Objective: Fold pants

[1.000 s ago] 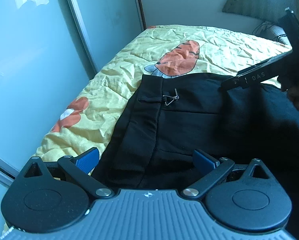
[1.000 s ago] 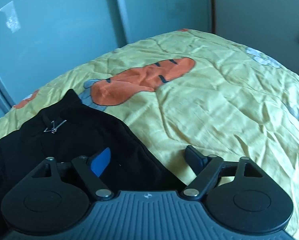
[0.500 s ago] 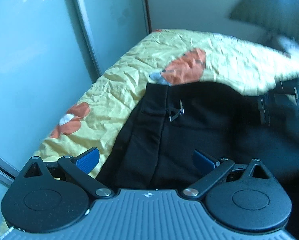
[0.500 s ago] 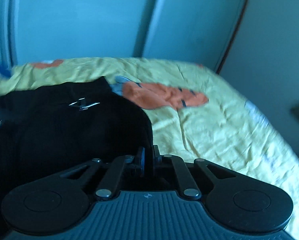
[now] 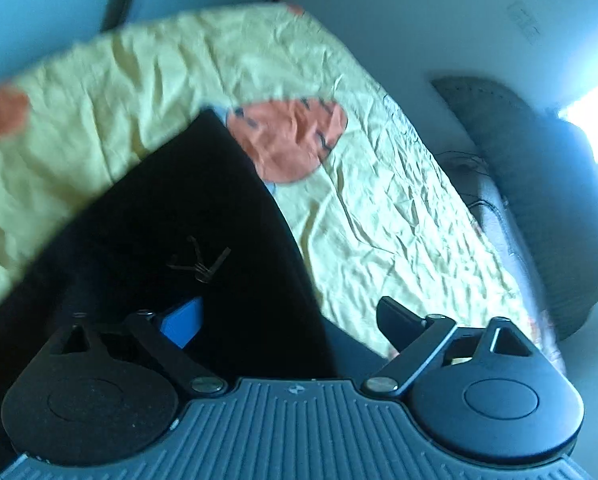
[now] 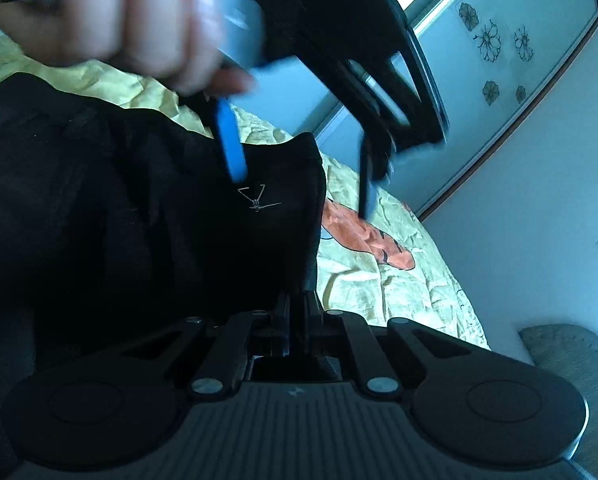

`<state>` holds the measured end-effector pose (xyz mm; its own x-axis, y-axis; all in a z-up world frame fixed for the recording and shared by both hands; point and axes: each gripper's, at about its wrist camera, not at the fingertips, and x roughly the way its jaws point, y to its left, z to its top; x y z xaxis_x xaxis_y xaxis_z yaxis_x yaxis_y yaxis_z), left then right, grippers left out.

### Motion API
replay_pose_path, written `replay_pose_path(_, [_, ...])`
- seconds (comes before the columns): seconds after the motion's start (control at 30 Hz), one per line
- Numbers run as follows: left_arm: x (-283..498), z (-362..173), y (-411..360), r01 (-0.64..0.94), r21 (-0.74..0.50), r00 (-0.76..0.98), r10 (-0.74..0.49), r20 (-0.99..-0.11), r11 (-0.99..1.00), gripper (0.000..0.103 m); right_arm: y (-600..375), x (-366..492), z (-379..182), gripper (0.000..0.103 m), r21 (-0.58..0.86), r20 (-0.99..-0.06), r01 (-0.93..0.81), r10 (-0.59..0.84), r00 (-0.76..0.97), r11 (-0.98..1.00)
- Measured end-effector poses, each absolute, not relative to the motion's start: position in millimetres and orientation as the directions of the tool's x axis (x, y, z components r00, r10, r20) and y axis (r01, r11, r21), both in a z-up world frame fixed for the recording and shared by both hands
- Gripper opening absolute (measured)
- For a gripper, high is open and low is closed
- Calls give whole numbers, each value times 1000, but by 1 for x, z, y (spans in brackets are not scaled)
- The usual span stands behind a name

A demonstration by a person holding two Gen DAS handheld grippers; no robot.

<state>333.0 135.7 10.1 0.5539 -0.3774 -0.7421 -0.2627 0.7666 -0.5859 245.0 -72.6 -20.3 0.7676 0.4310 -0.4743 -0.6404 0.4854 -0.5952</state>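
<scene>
**Two tools, one grip so far**

Two tools are at the waist end of the black pants (image 6: 147,216), which lie on the bed (image 5: 379,216) over its yellow carrot-print cover. A second ago my right tool (image 6: 297,312) stood wide apart above the cloth's edge; now its fingers are pressed together on the pants' near edge, with dark fabric bunched between them. My left tool (image 5: 287,316) has swung round too: it was looking along the wardrobe side of the bed, and now it looks across the waistband towards the wall, fingers spread wide, holding nothing. I judge this as one side gripped and the other side yet to be taken before I can lift and bring the waist over for the fold.

The right wrist view shows what the left cannot: my left hand (image 6: 111,16) around its handle, and the left tool's blue pad hanging just above the small metal clasp (image 6: 257,200) on the waistband, not clearly touching the cloth. The left wrist view, though blurred, shows the pants' far edge running beside the orange carrot (image 5: 287,140) and bare cover beyond it. It does not show the right tool at all.
</scene>
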Motion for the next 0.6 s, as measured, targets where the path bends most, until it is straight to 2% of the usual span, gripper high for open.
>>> replay_pose_path(0.03, [337, 2, 138, -297, -604, 535, -395, -747, 739, 79, -73, 244, -21, 6, -593, -472, -640, 433, 768, 489])
replay_pose_path(0.17, [345, -24, 147, -400, -693, 512, -480, -712, 600, 61, -76, 245, -18, 6, -580, -456, -634, 441, 773, 511])
replay_pose_path(0.2, [345, -27, 148, -410, -704, 516, -489, -704, 581, 49, -77, 244, -17, 6, -579, -451, -632, 443, 775, 516])
replay_pose_path(0.23, [345, -29, 148, -411, -708, 520, -490, -700, 574, 32, -77, 243, -17, 6, -578, -450, -631, 444, 775, 517])
replay_pose_path(0.27, [343, -30, 148, -407, -710, 528, -487, -696, 574, 26, -77, 242, -18, 6, -578, -449, -631, 444, 775, 517])
replay_pose_path(0.3, [341, -30, 147, -390, -712, 537, -484, -691, 584, 12, -78, 242, -20, 6, -577, -447, -630, 444, 776, 520])
replay_pose_path(0.33, [338, -28, 146, -371, -710, 547, -477, -688, 598, 8, -78, 241, -20, 6, -576, -447, -629, 443, 777, 522])
replay_pose_path(0.4, [331, -24, 143, -343, -701, 569, -455, -685, 625, 6, -77, 246, -21, 8, -569, -447, -623, 435, 782, 537])
replay_pose_path(0.47, [323, -20, 141, -320, -700, 590, -444, -674, 638, 6, -77, 250, -22, 14, -556, -466, -620, 411, 784, 553])
replay_pose_path(0.53, [315, -17, 140, -298, -705, 611, -438, -659, 644, 6, -79, 257, -25, 37, -568, -463, -590, 370, 806, 574])
replay_pose_path(0.6, [306, -15, 141, -274, -709, 628, -437, -644, 650, 6, -86, 262, -26, 45, -592, -442, -544, 324, 836, 595])
